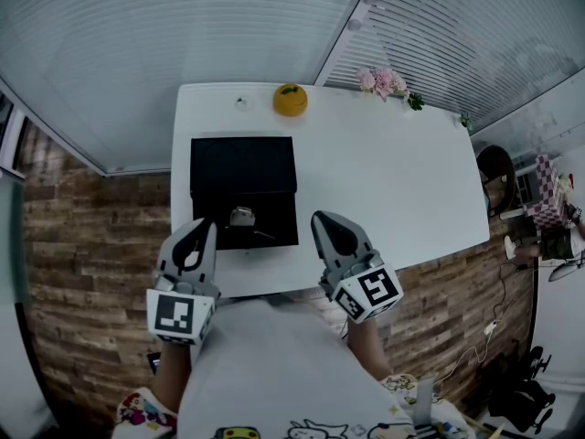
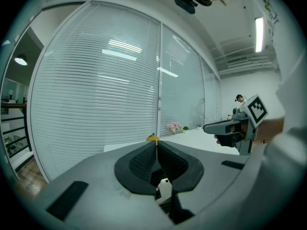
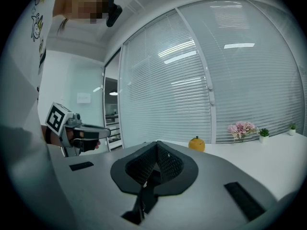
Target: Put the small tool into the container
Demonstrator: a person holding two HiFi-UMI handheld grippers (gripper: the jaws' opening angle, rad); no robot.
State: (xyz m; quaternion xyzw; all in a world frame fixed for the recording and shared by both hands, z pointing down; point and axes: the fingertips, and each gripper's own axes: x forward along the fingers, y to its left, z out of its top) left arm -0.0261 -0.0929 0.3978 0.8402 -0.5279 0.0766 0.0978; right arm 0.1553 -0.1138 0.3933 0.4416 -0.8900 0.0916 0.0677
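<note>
Both pressed together and empty, the left fingers (image 1: 207,234) and right fingers (image 1: 324,223) hung idle, probably because the tool (image 1: 242,216) already lay in the container (image 1: 243,165) just ahead of them.

This is looking like an office: glass walls (image 3: 163,80) hung with closed horizontal blinds (image 1: 183,35) are enclosing a plain white desk (image 1: 393,181), a strip light (image 2: 259,34) is glowing on the ceiling, wood-plank flooring (image 1: 82,273) is running underneath, and pink flowers (image 1: 382,81) are decorating the desk's far edge.
</note>
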